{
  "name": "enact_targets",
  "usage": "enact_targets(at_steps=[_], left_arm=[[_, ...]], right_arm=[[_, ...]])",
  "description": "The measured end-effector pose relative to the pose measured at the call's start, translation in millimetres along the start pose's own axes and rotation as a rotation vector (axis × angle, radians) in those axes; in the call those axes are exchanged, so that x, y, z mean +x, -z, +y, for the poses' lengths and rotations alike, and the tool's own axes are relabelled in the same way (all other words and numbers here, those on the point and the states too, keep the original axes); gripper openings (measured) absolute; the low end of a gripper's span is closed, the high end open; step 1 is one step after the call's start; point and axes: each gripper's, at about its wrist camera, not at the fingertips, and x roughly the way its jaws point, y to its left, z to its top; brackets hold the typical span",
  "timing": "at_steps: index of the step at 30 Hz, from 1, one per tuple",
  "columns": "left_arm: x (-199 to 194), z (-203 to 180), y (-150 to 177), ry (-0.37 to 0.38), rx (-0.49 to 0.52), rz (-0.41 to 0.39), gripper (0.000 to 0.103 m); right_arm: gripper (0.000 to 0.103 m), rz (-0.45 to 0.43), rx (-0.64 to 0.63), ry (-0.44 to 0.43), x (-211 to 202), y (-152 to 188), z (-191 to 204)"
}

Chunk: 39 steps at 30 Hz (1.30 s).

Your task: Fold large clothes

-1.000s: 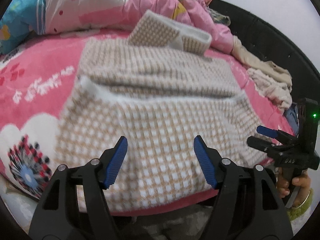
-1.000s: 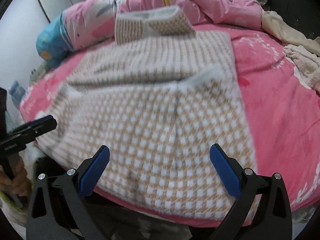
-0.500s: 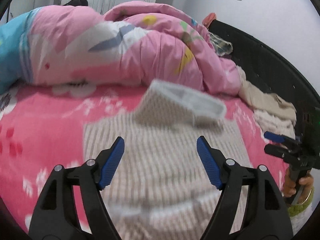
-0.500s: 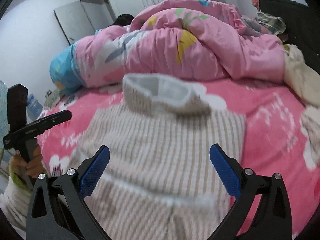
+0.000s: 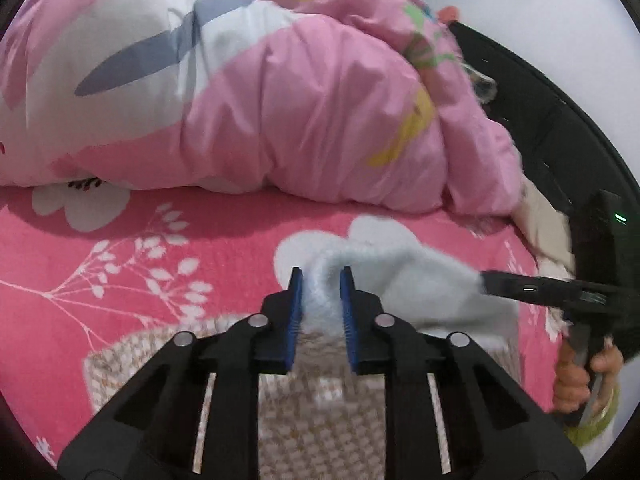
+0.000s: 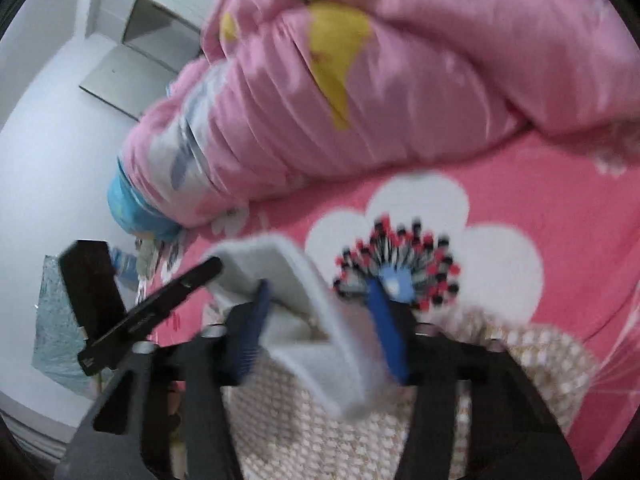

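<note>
Pinching the pale fleecy edge of the checked garment [image 5: 320, 412] between the blue pads [image 5: 295, 312] of the left gripper [image 5: 320, 280], jaws just drawn together with the fabric bunched up between them. Lying spread across the pink flowered bedsheet [image 5: 120, 248], tan-and-white weave facing up, near part running under both tools. Lifted a little at the pale edge, which stretches from the left gripper across to the right gripper [image 6: 320, 296], seen edge-on at the right of the left wrist view. Closing in too on the right side: jaws just narrowed around a folded band of the same pale lining, one blue pad on either side of it; too blurred to say whether both pads press on the cloth. Gripped at the handle by a hand [image 5: 580, 376] at the right edge of the left wrist view. Heaped behind the garment, well apart from it, a pink quilt [image 5: 280, 92]
</note>
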Motion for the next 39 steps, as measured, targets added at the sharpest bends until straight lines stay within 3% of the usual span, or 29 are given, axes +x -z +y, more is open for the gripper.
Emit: enact_targets(at_steps=[4,7,8,10,12,14,17,19,21,23,27,32,33,36,39], left_arm=[[-32,-14,43,0.004,0.177,0.020,0.008],[-35,-15,83,-0.041,0.253,0.104,0.006],[-32,-14,94,-0.056,0.269,0.133,0.006],[-28,-14,107,-0.096,0.300,0.149,0.006],[-26,-12,116,-0.106,0.306,0.150,0.006],[-25,-12,119,-0.116,0.305,0.144,0.006],[-30,-12,121,-0.118,0.294,0.135,0.006],[-39,-9,121,-0.100,0.273,0.129,0.007],[-56,-5,120,-0.080,0.250,0.098,0.007],[-77,-2,115,-0.056,0.235,0.026,0.007],[-69,-12,90,-0.045,0.213,-0.009,0.009],[5,-19,81,-0.099,0.178,0.136,0.013],[14,-16,85,-0.119,0.177,0.164,0.013],[10,-11,99,-0.113,0.204,0.139,0.014],[4,-9,107,-0.114,0.216,0.141,0.015]], right_arm=[[0.026,0.068,-0.176,0.059,-2,49,13],[0.026,0.152,-0.253,0.180,0,78,14],[0.026,0.145,-0.277,0.202,-8,83,19],[0.026,0.076,-0.327,0.184,-29,84,36],[0.026,-0.001,-0.359,0.096,-48,78,58],[0.026,-0.025,-0.357,0.050,-45,67,74],[0.026,0.030,-0.341,0.027,6,51,93],[0.026,0.093,-0.355,0.084,47,53,93],[0.026,0.206,-0.316,0.111,91,65,79],[0.027,0.203,-0.344,0.139,104,82,71],[0.027,0.186,-0.324,0.098,88,92,67],[0.027,0.210,-0.322,0.140,53,93,60],[0.027,0.175,-0.324,0.145,31,91,58],[0.031,0.042,-0.336,0.218,-11,76,52],[0.031,0.036,-0.285,0.275,-8,61,29]])
